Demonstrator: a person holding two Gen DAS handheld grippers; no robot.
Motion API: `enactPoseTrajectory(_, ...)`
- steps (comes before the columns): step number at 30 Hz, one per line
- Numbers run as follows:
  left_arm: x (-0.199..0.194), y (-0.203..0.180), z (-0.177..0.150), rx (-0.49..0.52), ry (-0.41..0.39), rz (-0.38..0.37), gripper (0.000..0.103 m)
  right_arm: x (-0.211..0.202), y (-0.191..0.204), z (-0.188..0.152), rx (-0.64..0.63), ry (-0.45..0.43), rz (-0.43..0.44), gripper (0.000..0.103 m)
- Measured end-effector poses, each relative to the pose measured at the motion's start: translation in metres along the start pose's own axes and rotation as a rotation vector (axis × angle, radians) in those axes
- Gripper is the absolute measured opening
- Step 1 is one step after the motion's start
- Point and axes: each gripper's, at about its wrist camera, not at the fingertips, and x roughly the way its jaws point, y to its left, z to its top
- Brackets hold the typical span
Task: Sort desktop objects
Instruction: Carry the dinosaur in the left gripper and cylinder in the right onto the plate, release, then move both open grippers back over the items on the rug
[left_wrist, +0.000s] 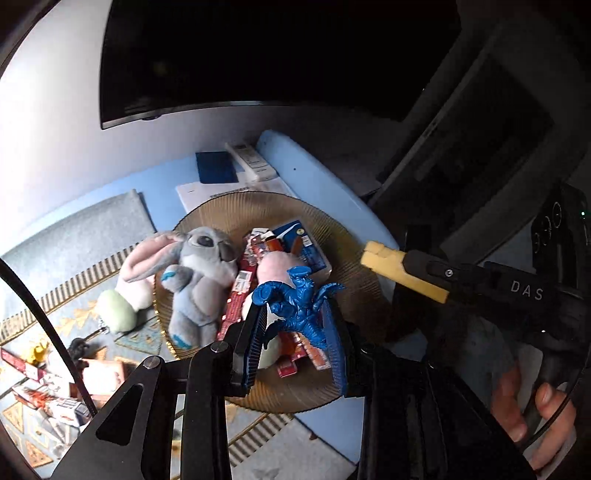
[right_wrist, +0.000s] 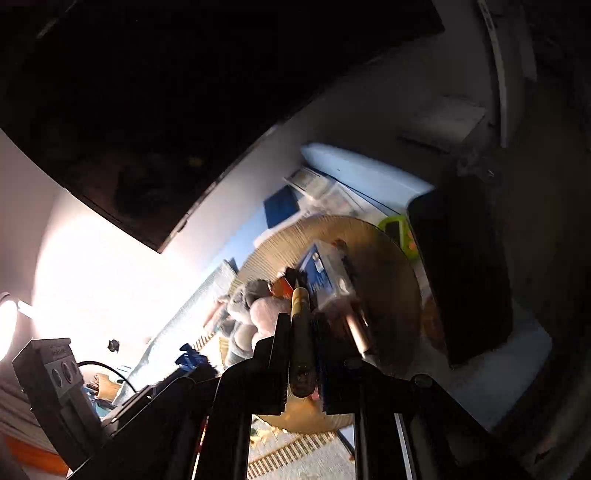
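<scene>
The left gripper (left_wrist: 295, 314) clamps a blue dinosaur figure (left_wrist: 295, 306) over the crowded amber plate (left_wrist: 354, 295); the right gripper (right_wrist: 301, 332) pinches something thin I cannot identify. Dropped, the dinosaur could bounce off the plush toys (left_wrist: 195, 280).

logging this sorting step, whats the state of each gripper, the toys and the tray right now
left gripper: shut on the blue dragon figure, above the tray
right gripper: shut on a thin yellowish stick
brown ribbed tray: loaded with toys and packets
grey plush: lying in the tray
pink bunny plush: draped over the tray's rim
</scene>
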Motion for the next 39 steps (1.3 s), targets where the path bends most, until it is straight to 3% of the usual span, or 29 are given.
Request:
enactPoseTrajectory(1, 0.005, 0.002, 0.001, -0.019, 0.009, -0.008, 0.041, 0.005, -0.001, 0.002, -0.008, 0.016, 0.002, 0.019)
enactPoseTrajectory(3, 0.013, 0.01, 0.0, -0.076, 0.04, -0.004, 0.042, 0.013, -0.005, 0.003, 0.001, 0.057, 0.006, 0.032)
enactPoseTrajectory(8, 0.008, 0.033, -0.017, -0.191, 0.069, -0.029, 0.042, 0.016, -0.018, -0.003, 0.026, 0.094, 0.001, 0.032)
enactPoseTrajectory(17, -0.039, 0.078, -0.071, -0.327, 0.078, 0.041, 0.042, 0.021, -0.009, -0.023, 0.058, 0.144, 0.033, 0.033)
enactPoseTrajectory(21, -0.071, 0.118, -0.101, -0.459, 0.051, 0.077, 0.042, 0.026, 0.015, -0.04, 0.015, 0.171, 0.056, 0.035)
enactPoseTrajectory(26, -0.124, 0.186, -0.141, -0.676, -0.029, 0.137, 0.042, 0.036, 0.042, -0.064, -0.007, 0.216, 0.096, 0.048)
enactPoseTrajectory(29, -0.145, 0.218, -0.157, -0.745, -0.052, 0.185, 0.042, 0.047, 0.059, -0.079, -0.024, 0.25, 0.105, 0.049)
enactPoseTrajectory(34, -0.156, 0.244, -0.181, -0.782, -0.029, 0.198, 0.042, 0.068, 0.081, -0.112, -0.037, 0.324, 0.111, 0.053)
enactPoseTrajectory(39, -0.134, 0.243, -0.175, -0.67, 0.04, 0.168, 0.042, 0.091, 0.096, -0.144, -0.028, 0.408, 0.109, 0.053)
